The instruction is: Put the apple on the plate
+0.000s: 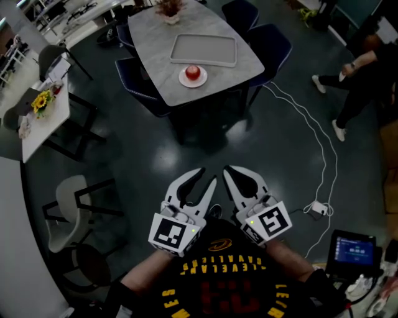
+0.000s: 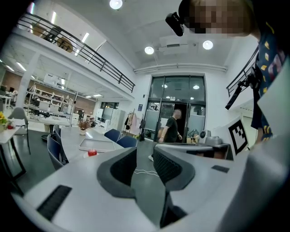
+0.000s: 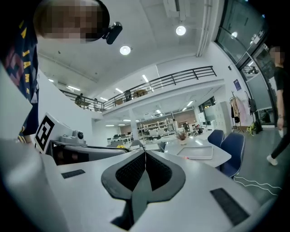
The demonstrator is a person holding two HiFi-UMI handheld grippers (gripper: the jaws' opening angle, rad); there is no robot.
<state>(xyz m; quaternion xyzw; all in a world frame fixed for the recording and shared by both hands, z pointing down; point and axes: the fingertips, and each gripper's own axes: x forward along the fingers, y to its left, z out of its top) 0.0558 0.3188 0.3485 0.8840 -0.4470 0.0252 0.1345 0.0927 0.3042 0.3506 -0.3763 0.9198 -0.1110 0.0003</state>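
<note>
"So, where's the apple [image 1: 193, 72] right now?"

"It sits on the small white plate [image 1: 183, 81], near the front edge of the marble-topped table [image 1: 152, 37] across the room from me. A grey tray [image 1: 204, 38] lies just behind the plate, and whether the two touch I can't tell. A potted plant [image 1: 170, 11] stands at the table's far end."

"And your grippers?"

"I hold both up in front of my chest, side by side and well apart from the table. My left gripper [image 2: 145, 158] has its jaws spread, and nothing stands between them. Through the gap I see only dark floor and a thin white cable [image 2: 144, 171] far off. My right gripper [image 3: 145, 154] has its jaws pressed together, tip against tip, with nothing pinched in them."

"Is either one near the apple?"

"No. In the left gripper view the apple is a small red spot on the table, off to the left of the jaws."

"What else is around you?"

"Blue chairs [image 1: 273, 43] are pushed in round the table. A pale side table [image 1: 46, 124] with yellow flowers [image 1: 41, 100] stands to my left, and a person [image 1: 364, 81] in dark clothes is off to my right, well apart from the table."
</note>
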